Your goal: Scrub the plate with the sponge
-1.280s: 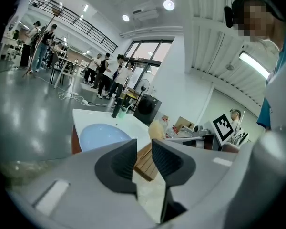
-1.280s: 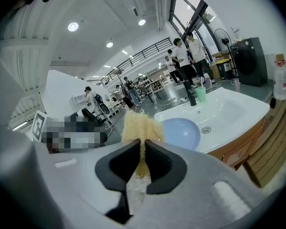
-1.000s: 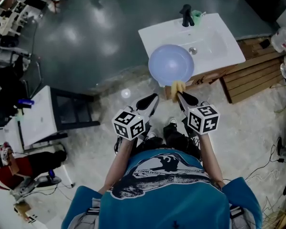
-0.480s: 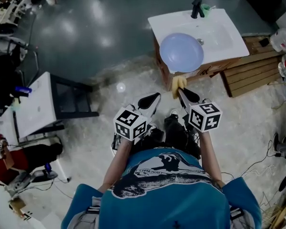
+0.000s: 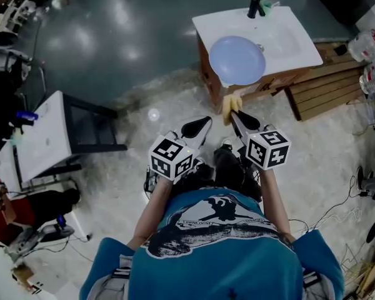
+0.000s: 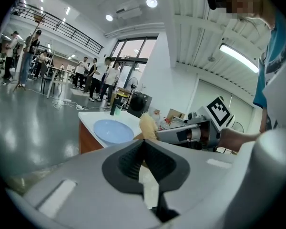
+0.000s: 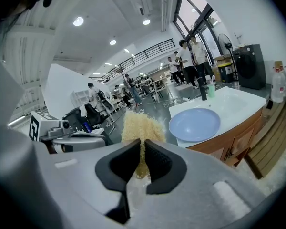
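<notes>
A pale blue plate lies on the near left part of the white sink counter, overhanging its edge; it also shows as the plate and the plate in the gripper views. My right gripper is shut on a yellow fibrous sponge, held in the air short of the counter; the sponge sticks out beyond the pads. My left gripper is shut with nothing between its pads, level with the right one and to its left.
A black tap and a green cup stand at the counter's far edge. Wooden pallets lie right of the cabinet. A white table with a dark frame stands at the left. People stand in the hall.
I have stepped back: sink and plate moved up and away from the grippers, so the sponge no longer reaches the plate's rim. The left gripper's jaws closed.
</notes>
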A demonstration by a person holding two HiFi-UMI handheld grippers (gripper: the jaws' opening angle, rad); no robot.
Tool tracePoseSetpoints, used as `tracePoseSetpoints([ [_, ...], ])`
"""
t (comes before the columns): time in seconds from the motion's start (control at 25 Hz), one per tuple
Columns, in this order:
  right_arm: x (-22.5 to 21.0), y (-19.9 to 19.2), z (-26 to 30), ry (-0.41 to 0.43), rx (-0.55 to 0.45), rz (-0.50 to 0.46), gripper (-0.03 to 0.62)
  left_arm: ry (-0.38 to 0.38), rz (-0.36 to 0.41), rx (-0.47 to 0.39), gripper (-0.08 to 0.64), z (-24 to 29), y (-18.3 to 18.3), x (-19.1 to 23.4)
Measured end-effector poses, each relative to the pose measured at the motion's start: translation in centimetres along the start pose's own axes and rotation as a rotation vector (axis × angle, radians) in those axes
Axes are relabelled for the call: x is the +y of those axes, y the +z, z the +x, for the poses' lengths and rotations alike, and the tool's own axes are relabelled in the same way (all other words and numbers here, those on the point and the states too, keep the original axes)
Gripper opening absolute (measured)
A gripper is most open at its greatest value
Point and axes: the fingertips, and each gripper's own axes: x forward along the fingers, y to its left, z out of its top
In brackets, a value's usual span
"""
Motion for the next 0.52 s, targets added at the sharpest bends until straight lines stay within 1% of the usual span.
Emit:
tracePoseSetpoints([
  [0.2,0.2,0.0,-0.7,-0.011,-0.006,-0.007,0.028,-0.019,0.012,-0.006,0.003,0.0,0.2,-0.6],
  [0.52,0.3,-0.5,-1.3,-0.020,-0.010,-0.017,0.028,-0.028,0.030,-0.003,0.003,-0.1,0.0,-1.1],
])
